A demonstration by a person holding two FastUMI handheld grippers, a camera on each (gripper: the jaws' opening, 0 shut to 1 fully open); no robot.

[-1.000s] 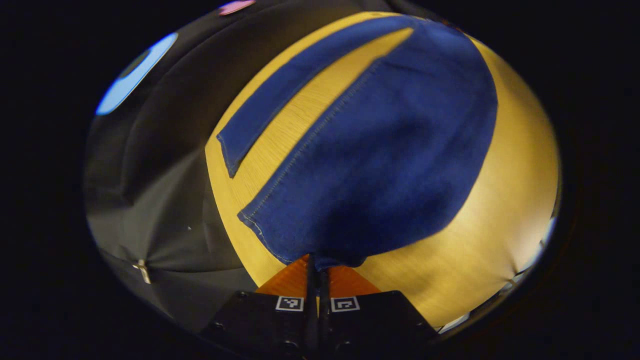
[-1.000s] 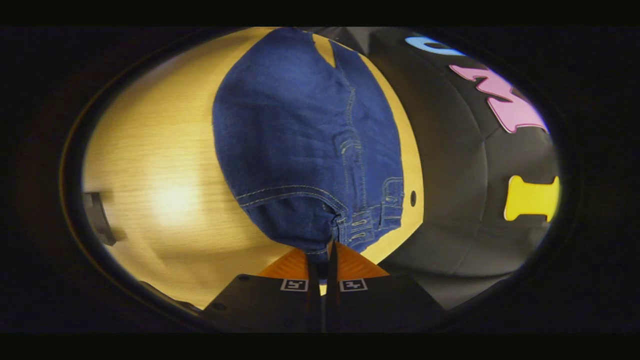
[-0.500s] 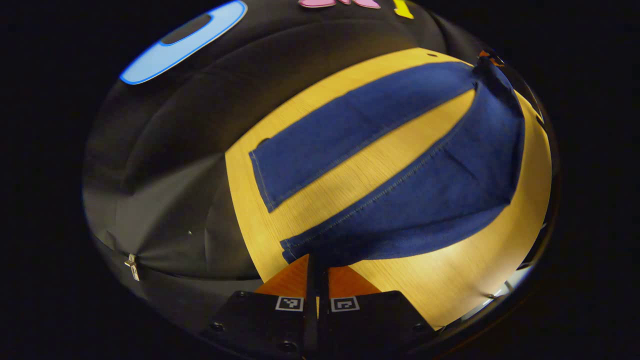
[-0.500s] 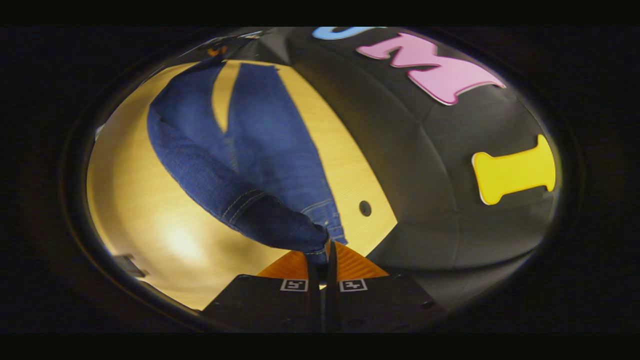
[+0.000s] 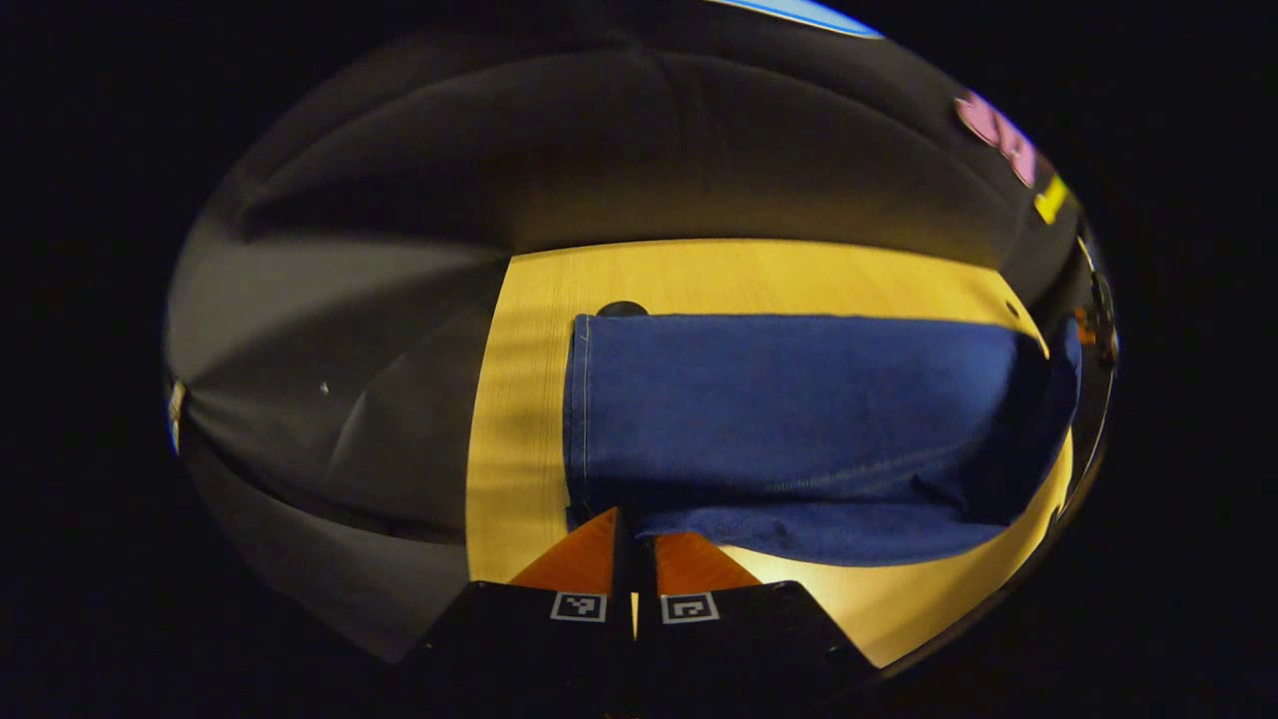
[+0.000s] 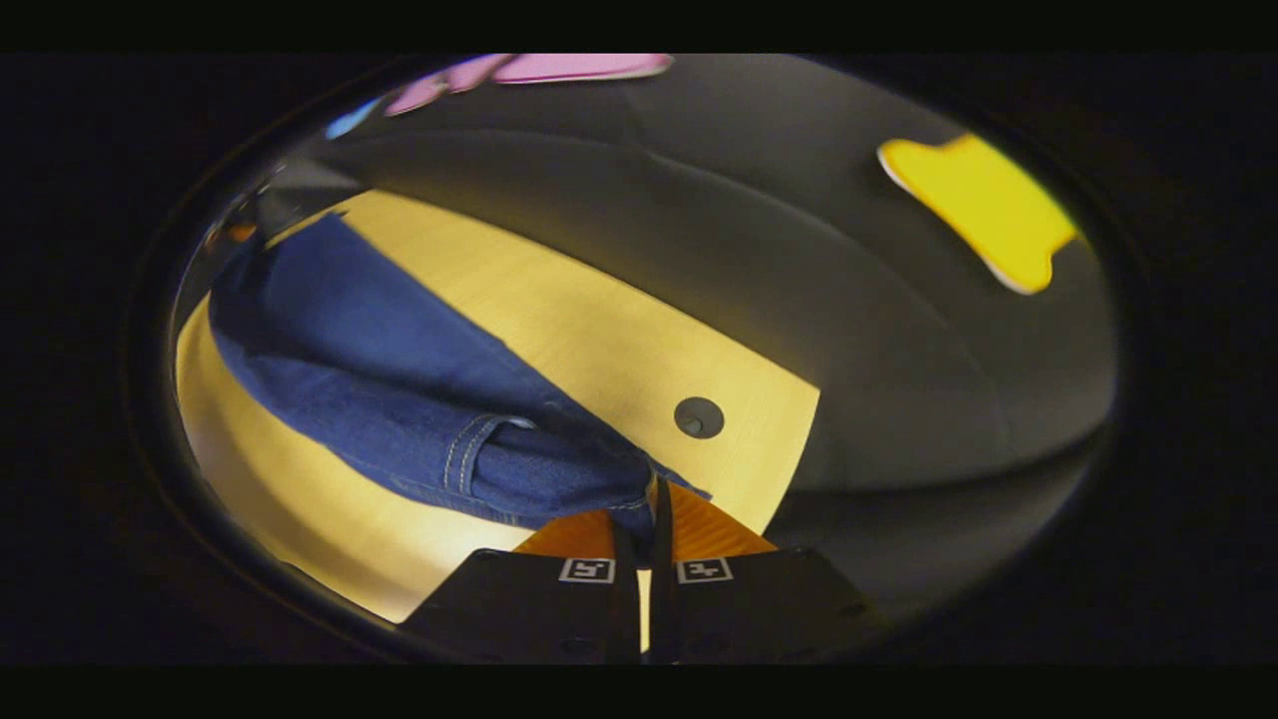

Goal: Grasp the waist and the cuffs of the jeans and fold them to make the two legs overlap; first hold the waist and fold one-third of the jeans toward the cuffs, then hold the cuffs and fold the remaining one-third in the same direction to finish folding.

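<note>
Dark blue jeans (image 5: 789, 419) lie lengthwise on the wooden table (image 5: 759, 275), the near leg lifted and drawn over the far leg. My left gripper (image 5: 633, 521) is shut on the cuff end of the lifted leg, its orange fingers (image 5: 579, 559) pinching the hem. In the right gripper view the jeans (image 6: 399, 389) run off to the upper left, stitching and a seam showing near the waist. My right gripper (image 6: 647, 504) is shut on the waist edge. The other gripper (image 6: 235, 235) shows small at the far end of the jeans.
Black booth cloth (image 5: 619, 150) rises right behind the table's far edge. A round cable hole (image 6: 698, 416) sits in the tabletop near the right gripper, and another hole (image 5: 621, 309) peeks out behind the cuff. Bare wood (image 6: 300, 499) lies on the near side of the jeans.
Both grippers swung the held leg over towards the far leg. The gap of bare wood between the legs has closed, and both views now look low across the table.
</note>
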